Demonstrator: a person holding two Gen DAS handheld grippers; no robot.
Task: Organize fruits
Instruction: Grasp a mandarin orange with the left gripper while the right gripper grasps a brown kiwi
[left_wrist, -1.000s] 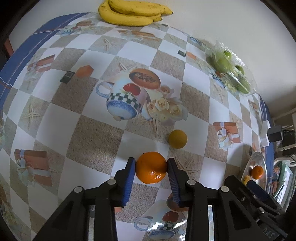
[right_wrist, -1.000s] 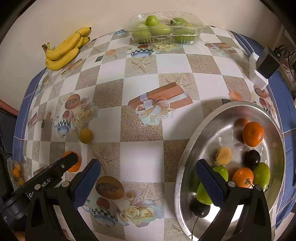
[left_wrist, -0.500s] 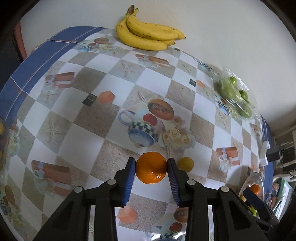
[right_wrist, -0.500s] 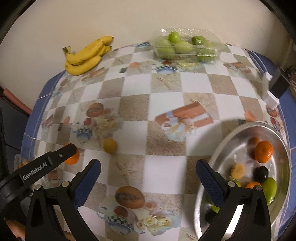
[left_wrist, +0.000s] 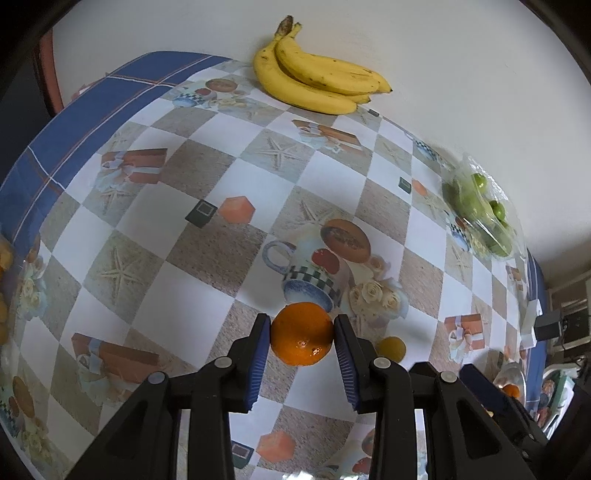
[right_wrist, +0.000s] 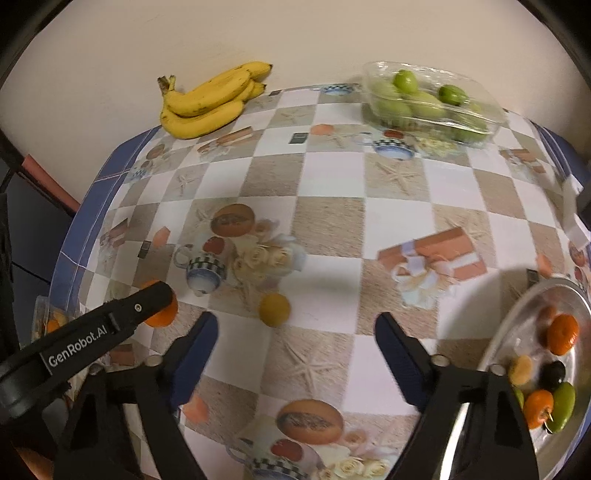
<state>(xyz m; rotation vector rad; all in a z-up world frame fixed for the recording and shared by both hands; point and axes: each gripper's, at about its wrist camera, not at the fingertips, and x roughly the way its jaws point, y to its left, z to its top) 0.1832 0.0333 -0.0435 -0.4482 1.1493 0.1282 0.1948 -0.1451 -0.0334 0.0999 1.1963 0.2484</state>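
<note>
- Carrying is the step in hand, as I judge it: the left hand-held gripper (left_wrist: 301, 341) is clamped on an orange (left_wrist: 301, 333), blue pads pressed to its two sides, and the fruit hangs above the counter (left_wrist: 207, 251) rather than resting on it.
- Nearest the right hand-held gripper (right_wrist: 295, 345), whose jaws stand wide apart with nothing between them, is a small yellow fruit (right_wrist: 274, 309) lying loose on the counter's patterned cloth; it sits just beyond the gap of those jaws.
- Toward the counter's right edge stands a steel bowl (right_wrist: 498, 343) with several fruits inside, among them an orange one, a dark one and a green one; it looks like the place where the held orange belongs.
- To do this well, keep the squeeze even and the orange level, travel high enough to pass over the yellow fruit and the bowl's rim, and lower into a bare patch of the bowl before loosening the pads, since a round fruit will roll if let go early.
- The empty right tool should stay out of the left one's path.
- At the counter's far edge, by the wall, lie a bunch of bananas (left_wrist: 314, 79) and a clear plastic tray of green fruit (right_wrist: 430, 101), well apart from each other.
</note>
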